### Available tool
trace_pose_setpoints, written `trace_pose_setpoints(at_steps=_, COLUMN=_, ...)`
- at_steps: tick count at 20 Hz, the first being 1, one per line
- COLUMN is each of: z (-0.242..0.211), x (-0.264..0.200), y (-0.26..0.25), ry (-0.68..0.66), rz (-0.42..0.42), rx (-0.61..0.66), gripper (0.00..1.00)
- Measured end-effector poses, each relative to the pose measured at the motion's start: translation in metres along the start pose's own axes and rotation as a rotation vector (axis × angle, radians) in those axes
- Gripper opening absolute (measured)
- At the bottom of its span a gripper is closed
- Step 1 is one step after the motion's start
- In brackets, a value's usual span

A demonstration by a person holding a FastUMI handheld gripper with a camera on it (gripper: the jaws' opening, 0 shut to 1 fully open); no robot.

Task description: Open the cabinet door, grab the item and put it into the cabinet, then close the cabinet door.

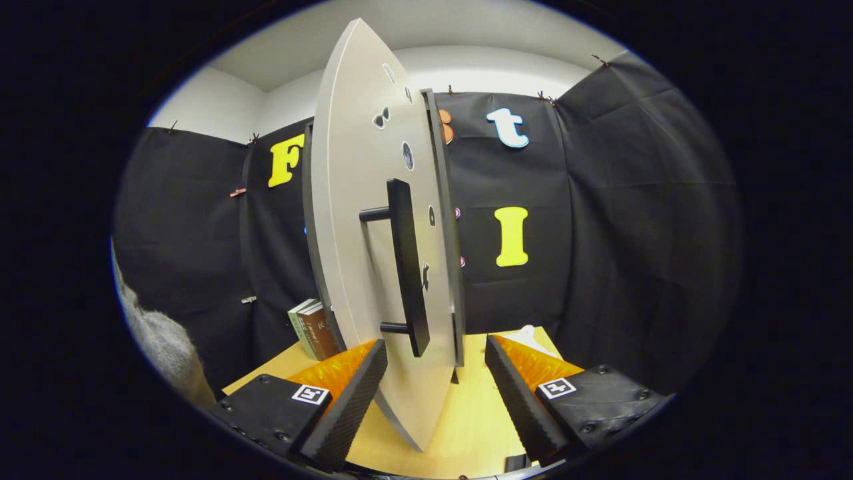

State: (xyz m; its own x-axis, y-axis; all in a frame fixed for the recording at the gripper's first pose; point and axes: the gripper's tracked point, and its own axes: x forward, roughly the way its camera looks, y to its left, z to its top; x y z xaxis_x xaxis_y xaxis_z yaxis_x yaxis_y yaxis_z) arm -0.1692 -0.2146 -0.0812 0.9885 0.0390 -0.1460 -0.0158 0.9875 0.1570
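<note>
The gripper (436,387) is standing wide open, holding nothing, with the cabinet door (363,220) swung out edge-on between its fingers. The door's black bar handle (408,267) is sitting just ahead. Books (314,329) are standing on the wooden table (466,413) behind the door. Keep the fingers level around the handle. The book spines are too small to read.

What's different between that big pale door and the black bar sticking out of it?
The cabinet door is a broad, flat, pale grey panel; the handle is a narrow black bar. The door stands on the wooden table edge, swung open between the fingers of the gripper, which are spread apart; the handle sits off the door's face on two short black pegs. The door carries small stickers; the handle is plain. Both stand upright.
</note>
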Motion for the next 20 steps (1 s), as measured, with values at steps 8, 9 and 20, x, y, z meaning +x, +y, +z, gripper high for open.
trace_pose_setpoints(at_steps=8, z=-0.011, x=0.026, y=0.068, ry=0.020, rz=0.036, rx=0.003, gripper=0.98)
trace_pose_setpoints(at_steps=9, z=-0.013, x=0.030, y=0.076, ry=0.025, rz=0.038, rx=0.002, gripper=0.98)
trace_pose_setpoints(at_steps=20, z=-0.022, x=0.102, y=0.184, ry=0.050, rz=0.202, rx=-0.003, gripper=0.98)
